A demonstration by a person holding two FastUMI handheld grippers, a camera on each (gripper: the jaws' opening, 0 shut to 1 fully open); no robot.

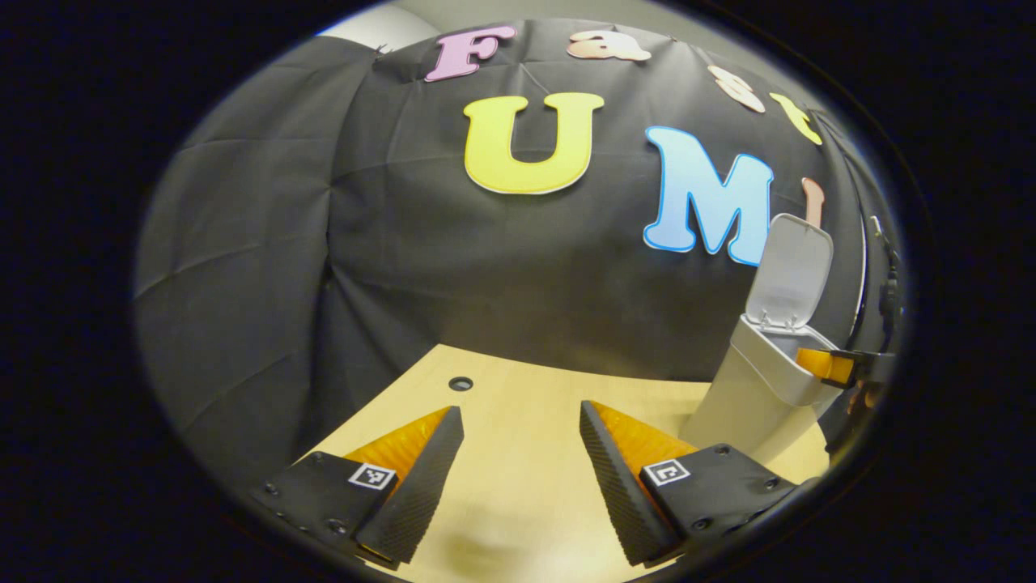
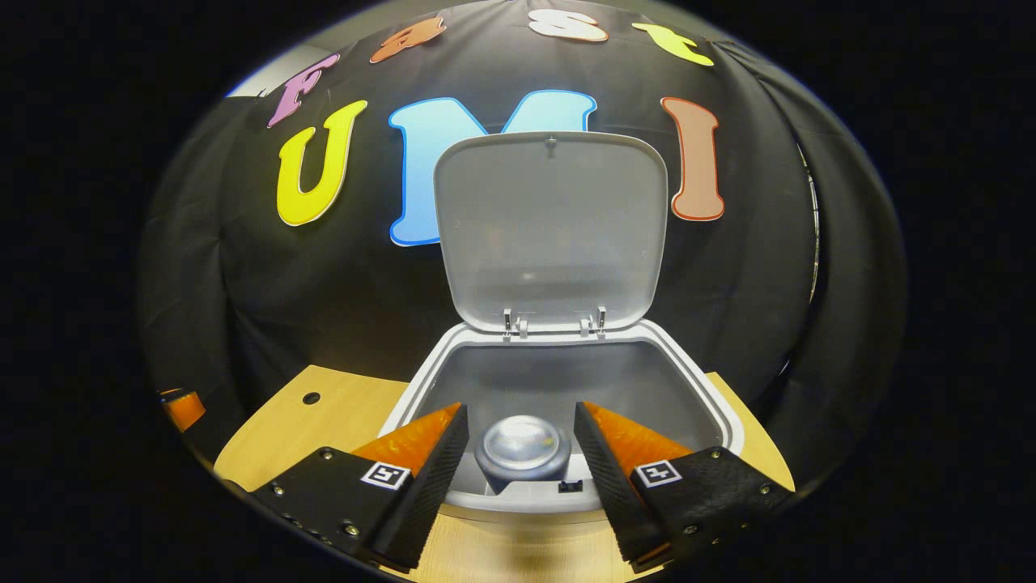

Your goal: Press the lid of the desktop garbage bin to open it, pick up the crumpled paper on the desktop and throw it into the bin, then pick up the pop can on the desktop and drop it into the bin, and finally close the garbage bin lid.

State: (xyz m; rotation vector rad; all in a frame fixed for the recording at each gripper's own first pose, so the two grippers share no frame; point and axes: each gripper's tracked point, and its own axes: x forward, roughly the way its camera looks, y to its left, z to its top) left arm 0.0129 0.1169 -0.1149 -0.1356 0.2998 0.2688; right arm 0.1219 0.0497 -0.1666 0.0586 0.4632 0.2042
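Pale wooden desktop (image 1: 526,453) under both views, with a small dark round hole (image 1: 460,383) near its back edge, seen again at the left in the right gripper view (image 2: 311,397). Garbage bin (image 1: 749,397) standing upright on the desktop at the far right of the left gripper view, pale body, grey rim, lid (image 1: 789,271) swung up and back on its hinges against the booth's black wall. Same bin straight ahead and close below in the right gripper view, rim (image 2: 712,413) forming a rounded rectangle, lid (image 2: 550,231) raised nearly upright, inner face toward the camera, two hinges at its lower edge. Pop can (image 2: 524,453) in the mouth of the bin by the near rim, rounded silvery end up, lying between the two fingers; contact on either side cannot be told, a narrow gap appearing at each. Right gripper (image 2: 522,449) poised over the near rim of the bin, jaws parted wide, wider than the can. Same right gripper at the right edge of the left gripper view (image 1: 842,366), beside the bin's rim. Left gripper (image 1: 522,465) low over bare desktop, well apart from the bin, jaws spread wide, nothing between them, touching nothing.
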